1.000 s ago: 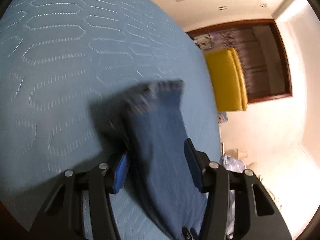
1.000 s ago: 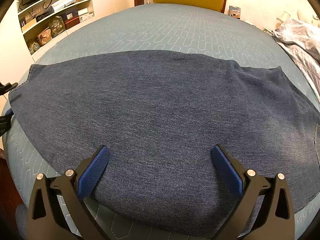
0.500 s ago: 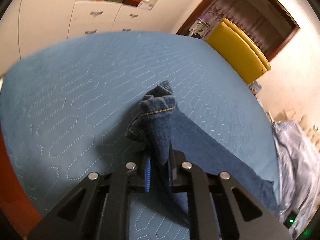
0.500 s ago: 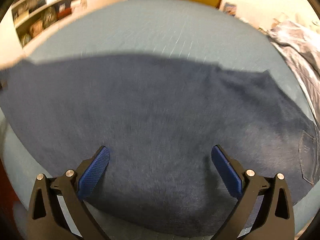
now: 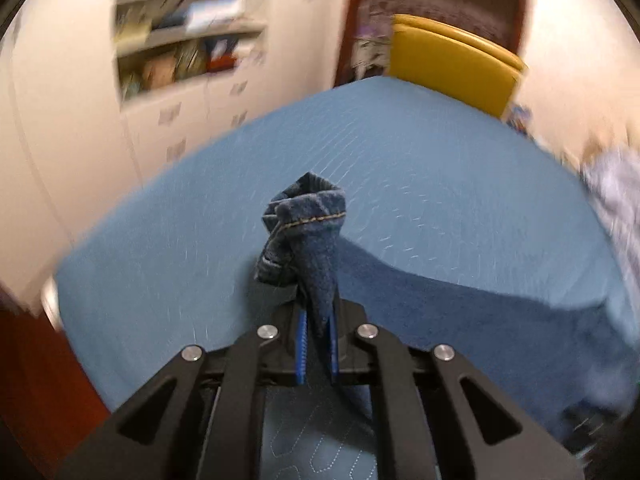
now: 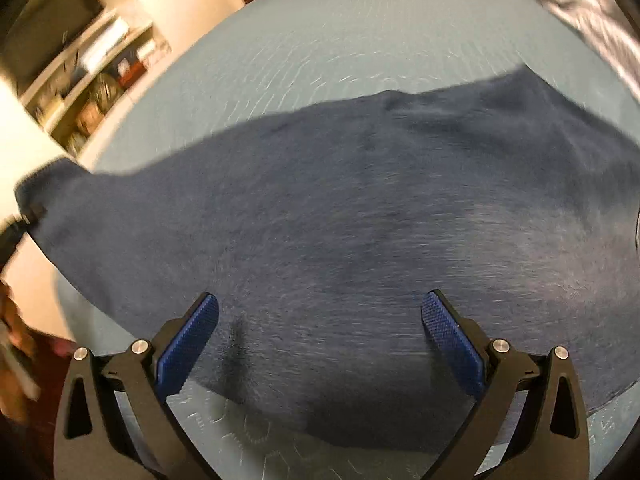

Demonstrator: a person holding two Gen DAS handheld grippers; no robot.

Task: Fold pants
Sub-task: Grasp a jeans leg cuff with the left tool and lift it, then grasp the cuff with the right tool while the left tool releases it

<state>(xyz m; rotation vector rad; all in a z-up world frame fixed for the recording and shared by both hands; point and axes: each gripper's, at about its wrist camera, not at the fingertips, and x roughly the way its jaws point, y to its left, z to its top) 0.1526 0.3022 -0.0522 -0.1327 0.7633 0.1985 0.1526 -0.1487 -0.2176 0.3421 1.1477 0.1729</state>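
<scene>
Dark blue jeans lie spread across a light blue quilted bed. In the left wrist view my left gripper is shut on the bunched hem end of the jeans, which stands up in front of the jaws with its orange stitching showing. The rest of the leg trails to the right over the bed. In the right wrist view my right gripper is open above the near part of the jeans, nothing between its blue pads. The lifted hem shows at far left.
White cupboards with open shelves stand left of the bed. A yellow headboard sits at its far end. A pale crumpled cloth lies on the right edge. A hand shows at the lower left of the right wrist view.
My left gripper went from open around the jeans leg to shut on its hem, then lifted and swung it. The right gripper stayed open and shifted over the jeans; both views blur.
</scene>
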